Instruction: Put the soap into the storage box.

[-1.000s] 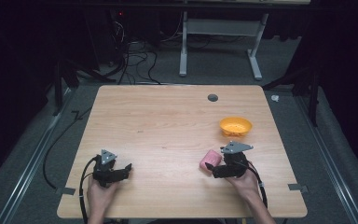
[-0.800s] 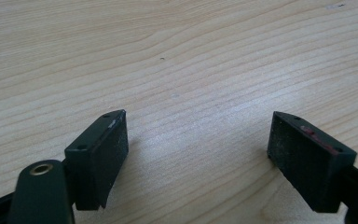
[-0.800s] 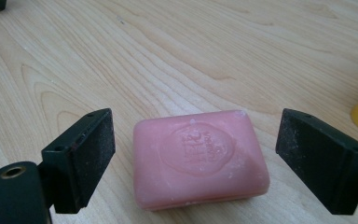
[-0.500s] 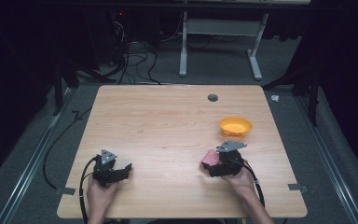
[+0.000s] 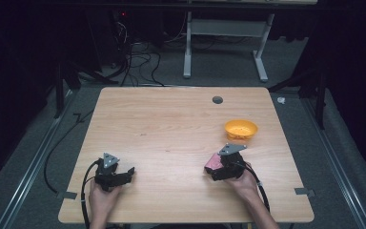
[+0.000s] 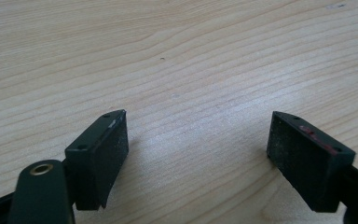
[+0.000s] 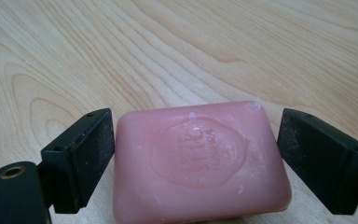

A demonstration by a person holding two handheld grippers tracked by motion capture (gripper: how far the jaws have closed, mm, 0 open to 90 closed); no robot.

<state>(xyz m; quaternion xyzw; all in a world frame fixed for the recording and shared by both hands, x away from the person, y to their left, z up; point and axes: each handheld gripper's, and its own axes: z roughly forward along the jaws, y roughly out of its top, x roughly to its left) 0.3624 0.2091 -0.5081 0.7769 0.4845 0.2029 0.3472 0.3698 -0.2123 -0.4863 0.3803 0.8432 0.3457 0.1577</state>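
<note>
soap bar: pink, lies flat btwn right tool's jaws, long axis spanning jaw to jaw, near tabletop's right-front area
orange bowl: just beyond, twd right edge
right tool: jaws apart, flanking soap, right pad not touching
left tool: spread, holding nothing, front-left

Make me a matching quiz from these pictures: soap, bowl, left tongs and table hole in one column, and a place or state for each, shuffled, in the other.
Things:
1. soap
2. bowl
3. left tongs
4. table hole

Places or states:
A. open over bare wood, nothing between the jaws
B. near the table's far edge
C. pink, lying between the jaws of the right tongs
D. orange, on the table beyond the right tongs

Pairs: 1-C, 2-D, 3-A, 4-B
</note>
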